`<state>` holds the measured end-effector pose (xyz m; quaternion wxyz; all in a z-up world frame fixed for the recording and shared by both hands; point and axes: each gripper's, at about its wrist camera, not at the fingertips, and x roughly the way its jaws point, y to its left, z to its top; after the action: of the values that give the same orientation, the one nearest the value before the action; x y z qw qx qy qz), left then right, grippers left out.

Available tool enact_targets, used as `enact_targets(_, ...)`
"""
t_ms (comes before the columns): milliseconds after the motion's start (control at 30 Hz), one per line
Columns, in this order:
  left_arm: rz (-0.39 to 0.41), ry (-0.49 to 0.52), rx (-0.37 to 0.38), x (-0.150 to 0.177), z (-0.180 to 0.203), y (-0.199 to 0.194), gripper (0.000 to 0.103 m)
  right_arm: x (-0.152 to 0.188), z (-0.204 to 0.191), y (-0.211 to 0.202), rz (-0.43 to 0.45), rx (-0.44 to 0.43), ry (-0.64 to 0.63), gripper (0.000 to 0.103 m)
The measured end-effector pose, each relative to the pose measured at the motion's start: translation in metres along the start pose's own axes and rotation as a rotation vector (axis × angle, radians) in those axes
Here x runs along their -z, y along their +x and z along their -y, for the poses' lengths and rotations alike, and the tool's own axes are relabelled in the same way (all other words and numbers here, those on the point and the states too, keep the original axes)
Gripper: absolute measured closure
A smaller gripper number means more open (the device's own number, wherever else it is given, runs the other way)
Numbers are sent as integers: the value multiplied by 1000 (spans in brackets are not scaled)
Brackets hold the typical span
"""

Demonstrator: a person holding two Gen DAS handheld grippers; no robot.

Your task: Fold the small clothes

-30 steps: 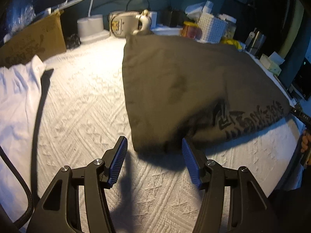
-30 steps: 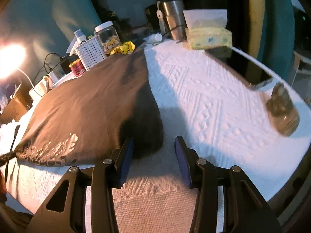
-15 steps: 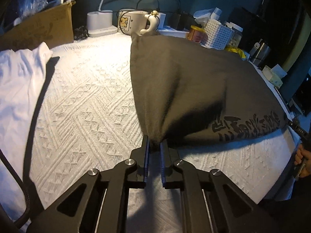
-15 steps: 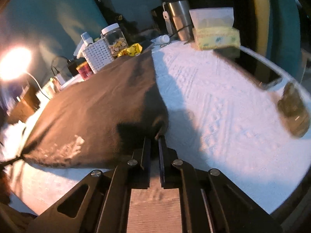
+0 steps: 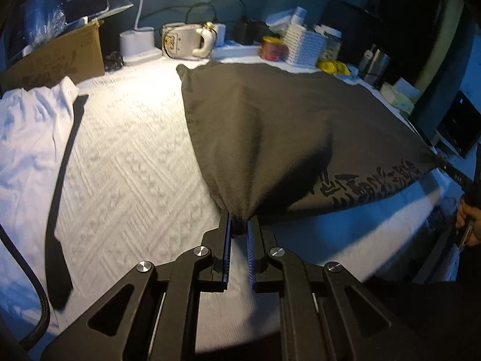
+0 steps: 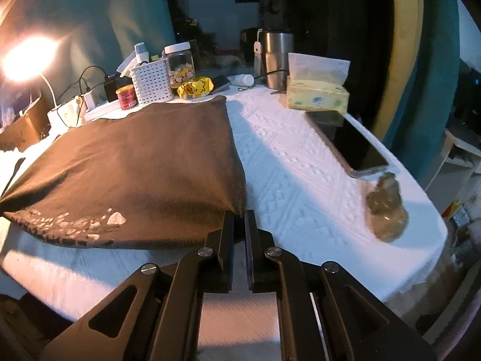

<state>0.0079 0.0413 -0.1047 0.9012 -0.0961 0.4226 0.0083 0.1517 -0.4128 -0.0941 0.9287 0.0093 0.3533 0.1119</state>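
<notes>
A dark brown T-shirt (image 5: 285,138) with black lettering near its front hem lies on the white textured cloth (image 5: 126,165), its front edge lifted off the surface. My left gripper (image 5: 239,225) is shut on the shirt's near left corner. In the right wrist view the same T-shirt (image 6: 135,162) stretches to the left, and my right gripper (image 6: 239,219) is shut on its near right corner. The fabric hangs taut between the two grips. The right gripper's tip (image 5: 457,174) and a hand (image 5: 469,219) show at the far right of the left wrist view.
A white garment (image 5: 27,150) and a black strap (image 5: 63,192) lie at the left. Along the back stand a cardboard box (image 5: 57,57), mug (image 5: 183,40), red tin (image 6: 126,97), white basket (image 6: 151,81), jar (image 6: 179,64), steel tumbler (image 6: 275,57). At the right lie a tissue box (image 6: 315,94), phone (image 6: 348,144), small figurine (image 6: 386,207).
Both grippers went from open beside the shirt's near corners to shut on them. They then rose, lifting the front edge off the cloth and pulling it taut.
</notes>
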Motion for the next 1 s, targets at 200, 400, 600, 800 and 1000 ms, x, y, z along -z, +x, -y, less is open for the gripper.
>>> enact_targets(200, -34, 24, 2, 19, 8, -3, 95, 20, 4, -12, -14, 26, 15, 96)
enact_targets(400, -49, 32, -1, 31, 5, 1, 92, 35, 6, -18, -21, 40, 32, 96)
enact_targets(600, -79, 22, -2, 31, -6, 5, 87, 43, 5, -10, -42, 48, 45, 96)
enact_targets(800, -49, -32, -108, 30, -20, -3, 46, 43, 12, -8, -56, 20, 88, 96)
enact_targets(1000, -29, -27, -170, 23, -25, -5, 46, 40, 10, -9, -71, 21, 77, 96)
